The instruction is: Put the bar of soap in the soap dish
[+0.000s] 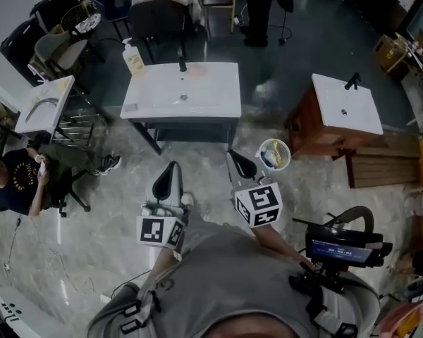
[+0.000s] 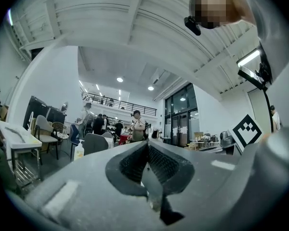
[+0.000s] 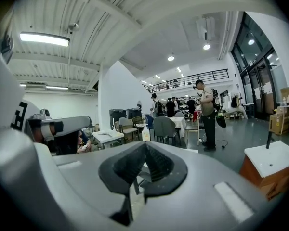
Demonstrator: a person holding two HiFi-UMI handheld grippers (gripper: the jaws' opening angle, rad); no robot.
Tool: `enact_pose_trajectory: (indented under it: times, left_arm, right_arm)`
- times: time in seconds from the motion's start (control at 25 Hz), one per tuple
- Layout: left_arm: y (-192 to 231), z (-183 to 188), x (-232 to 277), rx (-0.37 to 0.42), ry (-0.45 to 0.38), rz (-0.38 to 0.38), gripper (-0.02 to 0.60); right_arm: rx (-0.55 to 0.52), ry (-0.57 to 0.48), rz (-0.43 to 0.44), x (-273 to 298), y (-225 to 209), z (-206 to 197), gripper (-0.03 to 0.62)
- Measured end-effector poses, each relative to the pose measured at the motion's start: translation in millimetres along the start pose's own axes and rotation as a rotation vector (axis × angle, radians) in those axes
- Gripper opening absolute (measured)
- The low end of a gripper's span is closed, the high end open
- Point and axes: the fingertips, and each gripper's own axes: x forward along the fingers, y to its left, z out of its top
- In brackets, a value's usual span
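Observation:
A white washbasin (image 1: 183, 91) on dark legs stands ahead of me, with a black tap (image 1: 182, 66) at its back. A pump bottle (image 1: 133, 57) sits at its back left corner. A pale pink patch (image 1: 197, 69) lies beside the tap and a small grey flat thing (image 1: 130, 108) at the front left; which is soap or dish is too small to tell. My left gripper (image 1: 170, 169) and right gripper (image 1: 234, 158) are held well short of the basin. Both are shut with nothing in them, as the left gripper (image 2: 147, 146) and right gripper (image 3: 145, 146) show in their own views.
A second basin on a wooden cabinet (image 1: 345, 104) stands at the right, a white bucket (image 1: 273, 153) near it. A person (image 1: 17, 182) sits at the left by a white table (image 1: 46, 104). Another person (image 1: 257, 13) stands beyond. A screen device (image 1: 342, 245) sits lower right.

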Motion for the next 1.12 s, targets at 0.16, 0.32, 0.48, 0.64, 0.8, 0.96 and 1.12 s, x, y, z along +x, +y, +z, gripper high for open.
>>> enact_pose_trajectory:
  times: [0.16,0.32,0.48,0.64,0.8,0.96,1.12]
  left_arm:
    - [41.8,-0.1,18.8,-0.007,0.004,-0.009,-0.002]
    - [90.8,9.6,39.8,-0.003,-0.003,0.000,-0.002]
    - [134.1,14.4,61.3,-0.023,-0.001,-0.010,-0.002]
    - [161.9,18.9,81.7,-0.015,0.004,-0.049,-0.002]
    - [190.6,25.8,102.7,-0.003,0.009,-0.075,-0.002]
    - [212.2,26.5,117.9,0.004,0.024,-0.113,-0.002]
    - [234.3,18.9,135.0,-0.030,0.017,-0.163,-0.002]
  right_arm:
    - [-0.009,0.026,-0.008,40.3,9.7,4.9,0.003]
    - [-0.007,0.032,-0.028,84.2,13.2,19.3,0.003]
    - [-0.012,0.038,-0.061,127.3,15.6,34.5,0.003]
    - [-0.012,0.044,-0.081,161.6,22.6,46.7,0.003]
    - [-0.022,0.047,-0.116,193.3,25.0,60.6,0.003]
    - [-0.027,0.043,-0.147,215.0,28.1,68.2,0.003]
    - [-0.033,0.069,-0.182,235.4,30.1,65.0,0.003]
